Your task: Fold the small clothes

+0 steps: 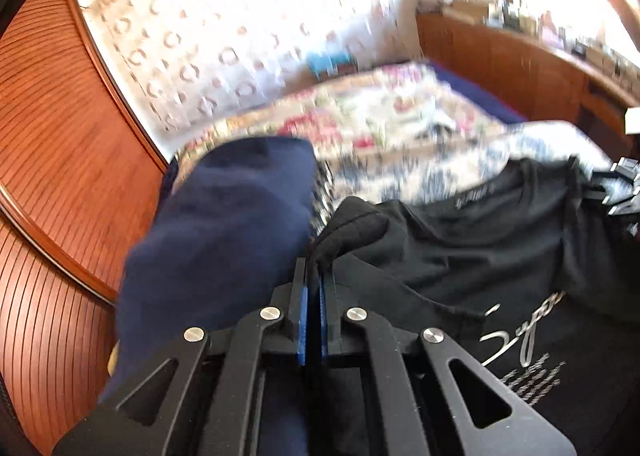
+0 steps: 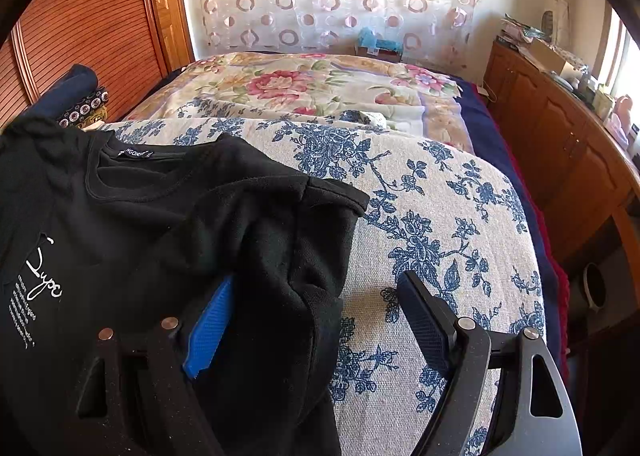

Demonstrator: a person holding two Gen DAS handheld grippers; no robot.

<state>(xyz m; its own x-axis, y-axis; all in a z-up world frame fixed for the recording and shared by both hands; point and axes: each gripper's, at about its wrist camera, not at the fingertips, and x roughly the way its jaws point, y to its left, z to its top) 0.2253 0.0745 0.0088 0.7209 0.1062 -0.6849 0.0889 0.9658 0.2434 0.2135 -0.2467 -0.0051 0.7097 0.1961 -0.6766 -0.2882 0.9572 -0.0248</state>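
— Our left gripper [image 1: 314, 276] has its fingers pinched on the black T-shirt's sleeve [image 1: 352, 228]; the right gripper [image 2: 320, 320] gapes around the other sleeve [image 2: 304, 256].

— So we're starting the fold on the bed [image 2: 440, 216]; next, close right and carry both sleeves inward.

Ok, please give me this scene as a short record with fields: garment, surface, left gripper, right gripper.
garment: black T-shirt with white print, lying front up
surface: bed cover with blue flowers
left gripper: shut on a fold of the T-shirt
right gripper: open, sleeve between its fingers, not pinched
beside: navy cloth
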